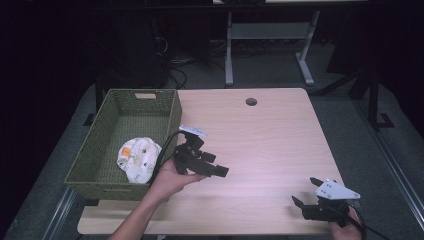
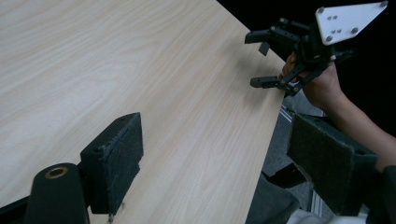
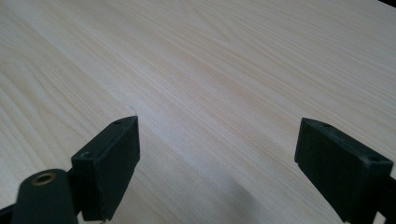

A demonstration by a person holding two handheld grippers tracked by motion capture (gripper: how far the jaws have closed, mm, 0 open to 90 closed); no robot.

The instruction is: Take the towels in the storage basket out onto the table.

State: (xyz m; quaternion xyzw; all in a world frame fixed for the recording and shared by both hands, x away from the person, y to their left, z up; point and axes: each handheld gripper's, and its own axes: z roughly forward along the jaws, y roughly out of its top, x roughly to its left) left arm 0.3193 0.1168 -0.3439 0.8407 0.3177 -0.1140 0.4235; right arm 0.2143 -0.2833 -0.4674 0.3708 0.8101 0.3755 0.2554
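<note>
Looking down from the high view: left gripper (image 1: 212,167) held above the table (image 1: 270,130), just beside the near right corner of the green woven basket (image 1: 100,150), jaws pointing away from it toward the bare middle. White patterned cloth bundle (image 1: 137,157) lies inside the basket, behind this gripper, against the basket's near right wall; judged already deposited, which would explain the gripper facing away. Right gripper (image 1: 305,192) hovers at the near right edge of the table, well apart from basket and cloth, jaws spread, seemingly parked clear of the work.

Left gripper view: own two padded jaws stand wide apart with nothing between them, released over bare wood. Ahead of them, the right gripper (image 2: 261,60) sits at the table's edge, jaws parted, grey plate on top, held by a hand (image 2: 322,86).

Right gripper view: own jaws spread wide, empty, bare table (image 3: 210,70) grain ahead; nothing within reach.
</note>
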